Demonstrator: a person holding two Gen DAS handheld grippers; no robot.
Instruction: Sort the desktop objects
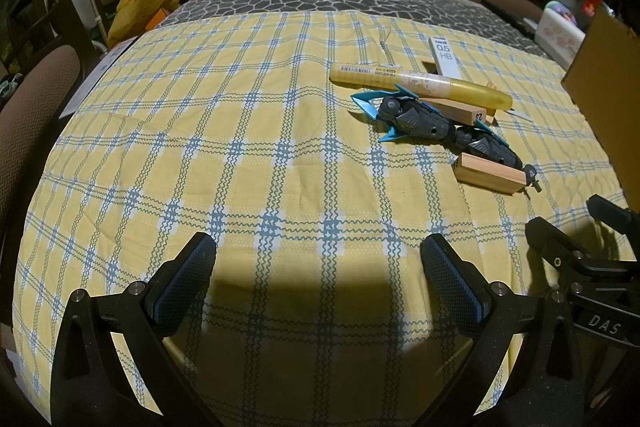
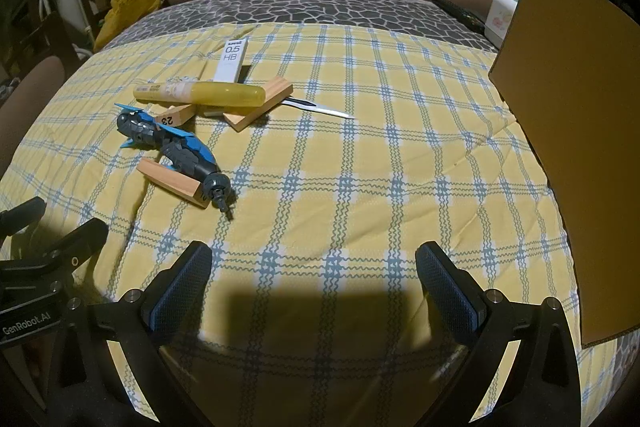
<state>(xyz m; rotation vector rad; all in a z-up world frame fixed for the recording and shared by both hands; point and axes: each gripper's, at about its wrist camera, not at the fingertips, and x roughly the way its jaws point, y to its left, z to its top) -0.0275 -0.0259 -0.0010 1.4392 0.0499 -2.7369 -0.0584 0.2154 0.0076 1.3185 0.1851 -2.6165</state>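
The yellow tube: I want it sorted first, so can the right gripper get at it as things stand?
Probably yes. The right gripper is open over bare cloth, and the yellow tube lies on top of the wooden blocks, nothing covering it. The toy figure lies nearer but off to the side.

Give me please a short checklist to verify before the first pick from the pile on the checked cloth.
1. Left claw open and holding nothing: ok.
2. Right claw open and holding nothing: ok.
3. Toy figure free to lift: not ok, it lies across a wooden block and against another.
4. Yellow tube free: ok, it lies on top of the blocks, nothing covers it.
5. Lead box reachable: ok, at the far side of the pile, its near end behind the tube.
6. Bare blade pointing out from under a block: not ok, approach with care.
7. Sorting container: cannot tell, only a cardboard panel shows.
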